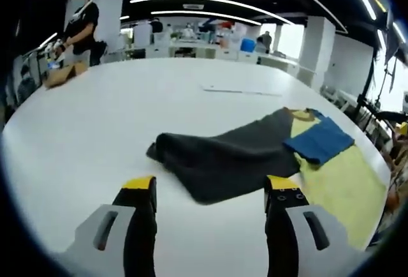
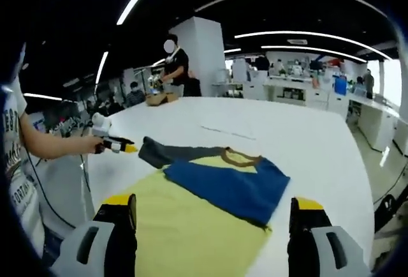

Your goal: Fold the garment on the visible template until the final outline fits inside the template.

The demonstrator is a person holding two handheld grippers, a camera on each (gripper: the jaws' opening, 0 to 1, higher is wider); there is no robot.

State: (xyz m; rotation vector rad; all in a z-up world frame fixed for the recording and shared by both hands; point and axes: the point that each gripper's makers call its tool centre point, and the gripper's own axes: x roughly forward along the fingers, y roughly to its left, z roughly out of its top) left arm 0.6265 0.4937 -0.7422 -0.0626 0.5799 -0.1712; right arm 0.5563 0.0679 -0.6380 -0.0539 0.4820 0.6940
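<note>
A garment lies flat on the white table (image 1: 127,111). It has a yellow body (image 1: 338,184), a blue panel (image 1: 319,140), a brown collar (image 2: 239,157) and a dark grey part (image 1: 223,156) spread to the left. My left gripper (image 1: 210,184) is open just short of the grey part's near edge, with nothing between its jaws. My right gripper (image 2: 215,202) is open above the yellow body (image 2: 185,232) and blue panel (image 2: 226,184), holding nothing. The left gripper (image 2: 115,144) enters the right gripper view beside the grey sleeve (image 2: 169,152). A thin pale sheet (image 1: 242,90) lies beyond the garment.
A person (image 1: 80,25) stands at the table's far end by a brown bag (image 1: 64,73). The arm (image 2: 51,143) holding the left gripper reaches in from the left. The table edge (image 1: 376,162) runs close along the yellow side. Desks and pillars fill the background.
</note>
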